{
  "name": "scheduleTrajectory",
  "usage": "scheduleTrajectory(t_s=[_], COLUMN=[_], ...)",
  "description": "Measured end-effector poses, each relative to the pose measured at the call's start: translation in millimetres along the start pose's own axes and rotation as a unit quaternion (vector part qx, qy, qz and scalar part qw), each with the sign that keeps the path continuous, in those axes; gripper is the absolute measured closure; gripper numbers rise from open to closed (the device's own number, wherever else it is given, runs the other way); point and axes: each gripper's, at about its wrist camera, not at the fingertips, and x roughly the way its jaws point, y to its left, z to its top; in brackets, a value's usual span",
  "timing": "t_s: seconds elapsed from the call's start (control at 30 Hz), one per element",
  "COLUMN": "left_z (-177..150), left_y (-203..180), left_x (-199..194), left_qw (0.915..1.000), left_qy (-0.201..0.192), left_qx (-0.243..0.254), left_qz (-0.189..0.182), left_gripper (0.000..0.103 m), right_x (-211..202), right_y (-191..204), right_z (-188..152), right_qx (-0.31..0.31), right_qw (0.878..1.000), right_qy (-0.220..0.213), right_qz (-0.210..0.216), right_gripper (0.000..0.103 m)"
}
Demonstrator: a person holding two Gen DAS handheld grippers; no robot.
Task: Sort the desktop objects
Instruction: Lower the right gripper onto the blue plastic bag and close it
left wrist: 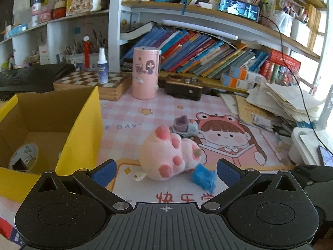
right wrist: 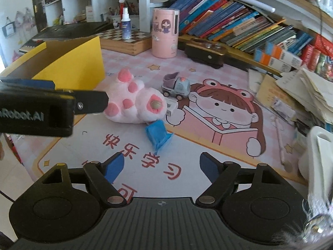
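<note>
Grippers are hovering low over the desk mat (right wrist: 208,145), both with blue pads spread apart and nothing between them: the left gripper (left wrist: 165,171) is standing wide open just short of the plush paw, and the right gripper (right wrist: 162,167) is gaping too, a little narrower, over the mat's red lettering. Ahead of them a crumpled blue piece (right wrist: 158,134) is lying on the mat, touching the near edge of a pink plush paw (left wrist: 168,156) that is resting on its side. Just behind the plush, a small grey and purple toy truck (right wrist: 176,85) is sitting upright. Off to the left, an open yellow box (left wrist: 83,131) is holding a roll of tape (left wrist: 25,156). Farther back, a pink canister (left wrist: 145,73) is standing beside a chessboard box (left wrist: 93,83) carrying a spray bottle (left wrist: 102,66), with slanting books (left wrist: 197,52) lining the shelf behind
</note>
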Motion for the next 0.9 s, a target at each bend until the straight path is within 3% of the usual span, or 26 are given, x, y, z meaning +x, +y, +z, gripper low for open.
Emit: scheduleTrajectory(t_s=[0.2,0.43,0.6,0.67,0.8,0.9], left_z=[5.8,9.8,10.0,10.1,9.9,10.5], left_y=[-1.8,-2.9,-1.1,-0.5,-2.2,-4.7], left_x=[7.9,13.8,15.7,17.1,21.0,26.2], left_qw=[0.9998,0.9993,0.9988,0.9986,0.9985,0.9986], left_qy=[0.004,0.011,0.014,0.016,0.02,0.023], left_qx=[-0.003,-0.004,-0.009,-0.011,-0.012,-0.01], left_qz=[0.019,0.036,0.046,0.049,0.05,0.047], left_gripper=[0.0,0.0,0.0,0.0,0.0,0.0], right_x=[25.4,50.8,65.8,69.0,73.0,70.6], right_y=[-7.0,-3.1,-1.2,-1.3,-4.8,-9.8], right_z=[4.8,9.1,11.6,11.8,12.2,10.9], right_qx=[-0.01,-0.05,-0.067,-0.069,-0.068,-0.065], right_qw=[1.0,0.998,0.995,0.995,0.994,0.995], right_qy=[0.014,0.02,0.027,0.027,0.028,0.025], right_qz=[0.022,0.046,0.064,0.068,0.076,0.072], right_gripper=[0.039,0.044,0.053,0.059,0.085,0.094])
